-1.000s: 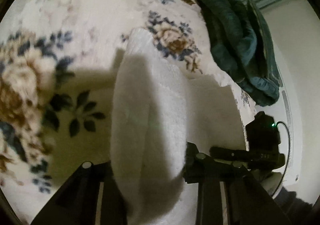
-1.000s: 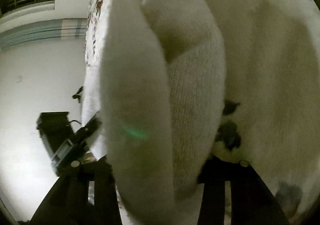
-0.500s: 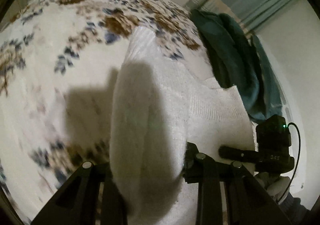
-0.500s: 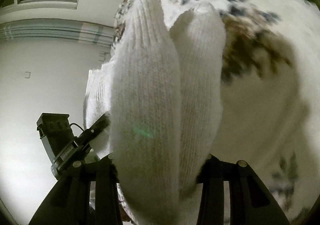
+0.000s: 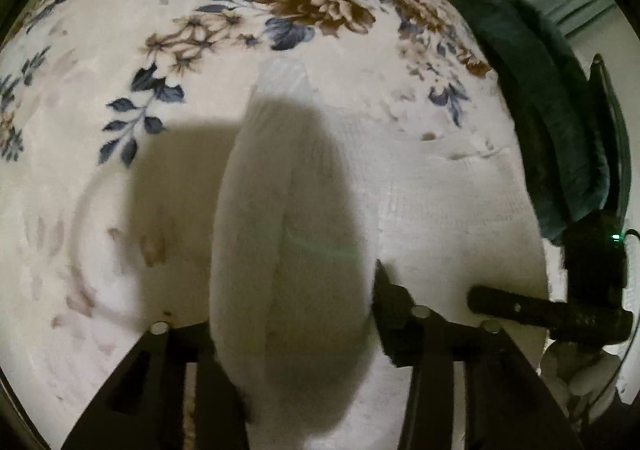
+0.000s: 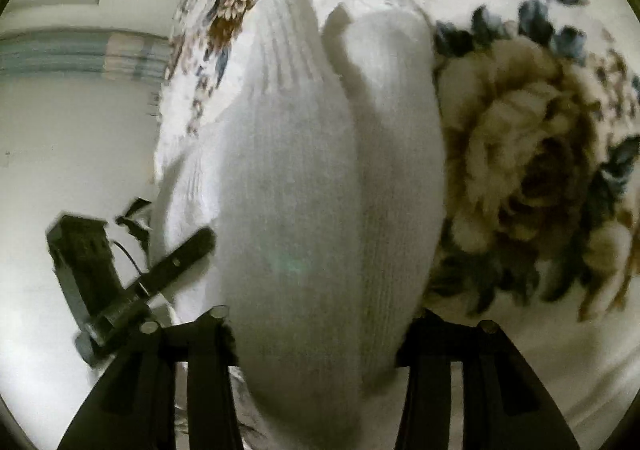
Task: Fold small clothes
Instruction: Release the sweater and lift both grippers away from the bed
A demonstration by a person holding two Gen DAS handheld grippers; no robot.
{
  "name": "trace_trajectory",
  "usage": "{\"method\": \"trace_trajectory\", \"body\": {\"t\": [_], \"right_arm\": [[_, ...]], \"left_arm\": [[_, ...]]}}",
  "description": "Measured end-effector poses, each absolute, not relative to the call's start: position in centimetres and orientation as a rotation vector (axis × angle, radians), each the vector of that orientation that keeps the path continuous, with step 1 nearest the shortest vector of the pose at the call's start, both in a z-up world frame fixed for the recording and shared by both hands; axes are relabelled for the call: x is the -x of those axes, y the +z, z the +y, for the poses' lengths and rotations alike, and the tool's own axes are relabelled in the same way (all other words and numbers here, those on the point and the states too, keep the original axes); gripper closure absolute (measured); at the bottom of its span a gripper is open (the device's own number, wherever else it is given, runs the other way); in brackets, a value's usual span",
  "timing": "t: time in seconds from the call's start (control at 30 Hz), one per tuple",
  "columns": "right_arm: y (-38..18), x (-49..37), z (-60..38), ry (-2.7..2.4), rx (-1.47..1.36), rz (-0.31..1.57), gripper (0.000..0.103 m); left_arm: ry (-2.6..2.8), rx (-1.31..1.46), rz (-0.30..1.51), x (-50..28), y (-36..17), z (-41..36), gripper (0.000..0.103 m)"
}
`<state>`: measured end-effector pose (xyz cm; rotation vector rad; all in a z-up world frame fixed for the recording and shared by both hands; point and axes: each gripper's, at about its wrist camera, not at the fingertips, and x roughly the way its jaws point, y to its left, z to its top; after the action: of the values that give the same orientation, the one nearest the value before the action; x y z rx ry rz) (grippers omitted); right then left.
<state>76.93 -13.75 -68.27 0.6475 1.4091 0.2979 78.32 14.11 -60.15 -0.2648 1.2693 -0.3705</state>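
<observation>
A small white knitted garment (image 5: 288, 250) hangs bunched between the fingers of my left gripper (image 5: 292, 330), which is shut on it. The rest of it spreads to the right over the floral blanket (image 5: 160, 49). My right gripper (image 6: 320, 326) is shut on another bunched edge of the same white knit (image 6: 320, 189), ribbed and folded in two lobes. The right gripper also shows at the lower right of the left wrist view (image 5: 540, 310). The left gripper shows at the lower left of the right wrist view (image 6: 160, 278).
The cream blanket with brown and blue flowers (image 6: 520, 169) covers the bed under the garment. A dark green cloth (image 5: 552, 121) lies heaped at the bed's right edge. A white wall (image 6: 60, 149) and a striped curtain (image 6: 80, 53) lie beyond the bed.
Both grippers have carried the white garment across the blanket. The views swung, so more floral pattern shows beyond it. The grip on the cloth is unchanged.
</observation>
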Motion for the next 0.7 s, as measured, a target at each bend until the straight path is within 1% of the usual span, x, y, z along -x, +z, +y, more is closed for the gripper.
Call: {"method": "trace_trajectory", "body": {"t": [0.03, 0.07, 0.1, 0.17, 0.2, 0.23, 0.27, 0.43, 0.7], "right_arm": [[-67.4, -76.6, -13.2, 0.249, -0.57, 1.42, 0.034], [-66.4, -76.2, -12.7, 0.207, -0.484, 1.41, 0.029], [-65.5, -76.1, -12.4, 0.159, -0.415, 1.4, 0.02], [-63.6, -74.8, -11.9, 0.045, -0.274, 1.37, 0.008], [-63.0, -74.2, -11.7, -0.003, -0.225, 1.364, 0.004], [-62.4, -73.2, -11.9, -0.048, -0.181, 1.355, 0.002], [-61.6, -72.6, -11.9, -0.085, -0.147, 1.342, 0.001], [-56.0, -69.0, -10.5, -0.211, 0.018, 1.234, 0.0], [-44.4, -61.6, -10.3, -0.265, 0.069, 1.099, 0.0]], "left_arm": [[-0.361, 0.249, 1.268, -78.3, -59.9, 14.1, 0.055], [-0.341, 0.226, 1.268, -78.2, -59.5, 14.0, 0.051], [-0.305, 0.203, 1.265, -77.9, -59.0, 14.0, 0.045], [-0.253, 0.169, 1.222, -76.9, -57.6, 14.4, 0.043], [-0.222, 0.142, 1.196, -76.4, -56.9, 14.5, 0.03], [-0.208, 0.126, 1.182, -76.0, -56.3, 14.5, 0.007], [-0.197, 0.111, 1.164, -75.1, -55.5, 14.5, 0.0], [-0.113, 0.055, 1.081, -71.0, -51.4, 14.0, 0.0], [-0.061, 0.044, 1.02, -64.6, -44.1, 12.5, 0.0]]}}
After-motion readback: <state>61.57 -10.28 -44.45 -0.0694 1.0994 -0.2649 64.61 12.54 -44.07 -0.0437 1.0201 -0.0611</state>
